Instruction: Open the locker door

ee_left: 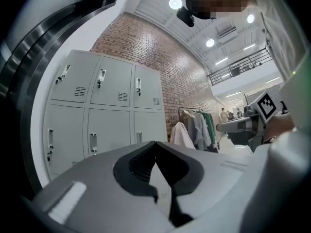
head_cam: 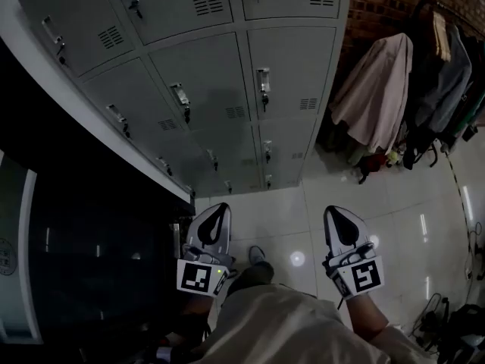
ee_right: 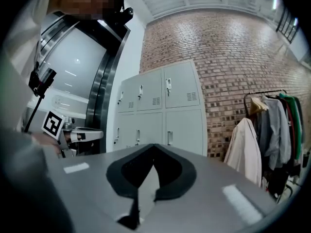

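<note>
Presently both the left gripper (head_cam: 218, 211) and right gripper (head_cam: 333, 214) are held clenched and empty, well apart from the lockers (head_cam: 212, 89) ahead — one should be opened before a door latch (head_cam: 263, 80) is approached.

Lockers (head_cam: 204, 74) matt grey metal; floor (head_cam: 413, 203) glossy tile; wall (ee_right: 228, 57) rough brick; coats (head_cam: 375, 89) cloth.

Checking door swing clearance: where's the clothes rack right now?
Head view, upper right: the clothes rack stands by the brick wall, just right of the lockers. In the right gripper view it sits at the right edge.
</note>
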Demonstrator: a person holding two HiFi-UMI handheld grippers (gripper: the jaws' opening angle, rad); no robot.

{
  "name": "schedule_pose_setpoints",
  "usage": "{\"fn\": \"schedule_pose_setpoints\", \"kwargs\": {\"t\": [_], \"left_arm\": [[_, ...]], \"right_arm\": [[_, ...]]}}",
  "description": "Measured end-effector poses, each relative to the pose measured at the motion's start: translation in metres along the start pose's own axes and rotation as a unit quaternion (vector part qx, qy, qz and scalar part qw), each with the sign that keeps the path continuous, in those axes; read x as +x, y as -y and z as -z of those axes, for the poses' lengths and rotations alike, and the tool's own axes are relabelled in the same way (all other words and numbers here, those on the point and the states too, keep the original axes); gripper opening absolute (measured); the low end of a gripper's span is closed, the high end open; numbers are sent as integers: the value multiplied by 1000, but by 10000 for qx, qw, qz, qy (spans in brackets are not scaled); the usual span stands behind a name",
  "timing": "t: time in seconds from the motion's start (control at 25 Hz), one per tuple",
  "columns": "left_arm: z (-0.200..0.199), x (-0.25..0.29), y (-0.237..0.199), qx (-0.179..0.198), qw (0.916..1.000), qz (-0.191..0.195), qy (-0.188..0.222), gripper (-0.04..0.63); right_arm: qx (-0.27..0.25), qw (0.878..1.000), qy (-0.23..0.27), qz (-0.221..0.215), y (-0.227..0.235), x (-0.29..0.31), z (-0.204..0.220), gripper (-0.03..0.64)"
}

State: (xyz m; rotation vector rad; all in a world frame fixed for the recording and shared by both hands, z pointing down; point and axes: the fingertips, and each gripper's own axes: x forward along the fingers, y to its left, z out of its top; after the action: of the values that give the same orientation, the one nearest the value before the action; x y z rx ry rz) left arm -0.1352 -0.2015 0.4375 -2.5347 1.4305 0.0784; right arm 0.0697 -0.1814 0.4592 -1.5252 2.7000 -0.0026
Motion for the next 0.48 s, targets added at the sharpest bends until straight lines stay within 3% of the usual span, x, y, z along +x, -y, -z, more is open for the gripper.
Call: {"fn": "schedule_pose_setpoints", "kwargs": {"t": [0.12, 0.24, 0.36, 0.48], "left_arm": [[21, 22, -52, 36, 9992, -104, -396, 0], [14, 52, -94, 104, 9996, -171, -173, 0], [26, 68, -117, -46, 9979, -174, -619, 0], [37, 85, -131, -158, 9990, -255, -329, 0]], "right_arm": [[-267, 9994, -209, 103, 10, 58, 3, 2], [-269, 9992, -246, 167, 19, 103, -7, 2], [-97, 9997, -167, 140, 20, 138, -16, 3], [55, 9983, -576, 7, 23, 163, 10, 21]]}}
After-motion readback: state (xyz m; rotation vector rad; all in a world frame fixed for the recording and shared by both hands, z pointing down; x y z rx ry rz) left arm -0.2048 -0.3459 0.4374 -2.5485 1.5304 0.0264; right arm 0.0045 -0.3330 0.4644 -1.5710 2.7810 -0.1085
